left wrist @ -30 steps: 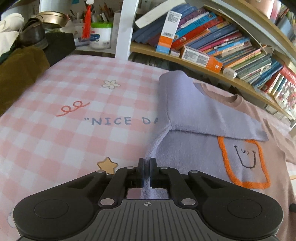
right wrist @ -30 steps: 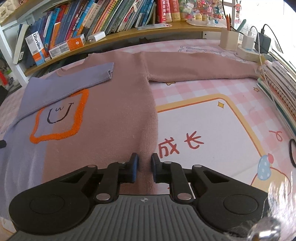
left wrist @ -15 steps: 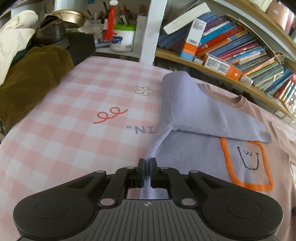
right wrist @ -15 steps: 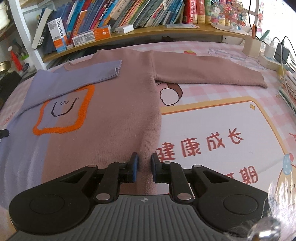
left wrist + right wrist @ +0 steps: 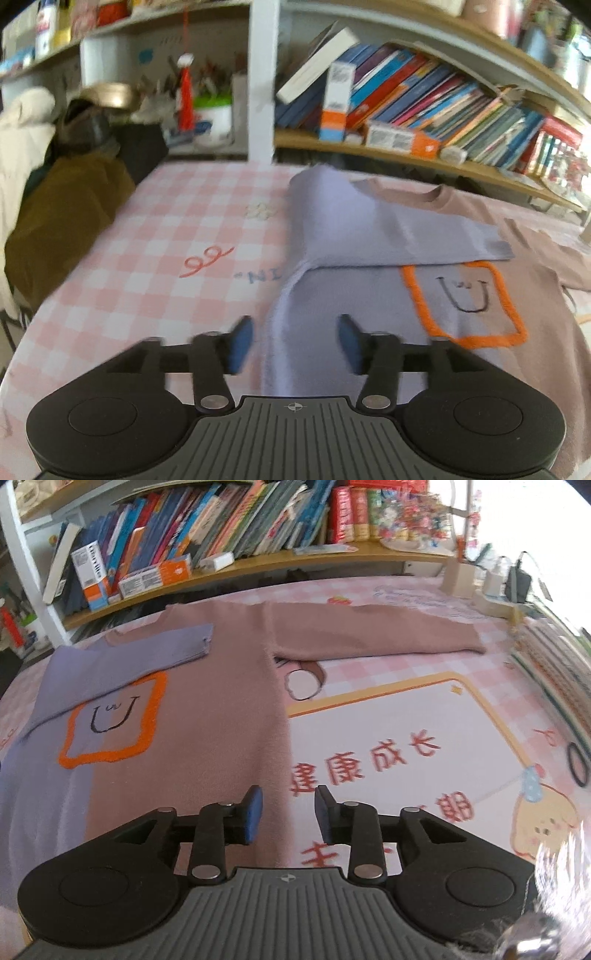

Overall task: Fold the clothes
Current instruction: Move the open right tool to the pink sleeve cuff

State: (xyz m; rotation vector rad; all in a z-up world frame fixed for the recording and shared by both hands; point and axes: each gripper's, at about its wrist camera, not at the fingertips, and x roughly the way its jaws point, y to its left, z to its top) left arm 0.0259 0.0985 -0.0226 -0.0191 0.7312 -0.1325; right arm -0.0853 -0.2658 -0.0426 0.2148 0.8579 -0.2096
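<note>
A two-tone sweater lies flat on the pink checked cloth. Its left half is lilac [image 5: 317,314], its right half dusty pink [image 5: 207,716], with an orange-outlined smiley patch [image 5: 110,720]. The lilac sleeve [image 5: 388,236] is folded across the chest. The pink sleeve [image 5: 369,635] lies stretched out to the right. My left gripper [image 5: 293,341] is open above the sweater's lower left edge. My right gripper [image 5: 288,812] is open above the lower right edge.
A bookshelf [image 5: 229,528] full of books runs along the back. Dark clothes [image 5: 62,206] and clutter sit at the far left. Chargers and a pen holder [image 5: 495,579] stand at the back right, with stacked notebooks [image 5: 554,672] along the right edge.
Both grippers have opened and let go of the sweater's bottom hem. They have drawn back toward me and lifted a little; the sweater lies flat.
</note>
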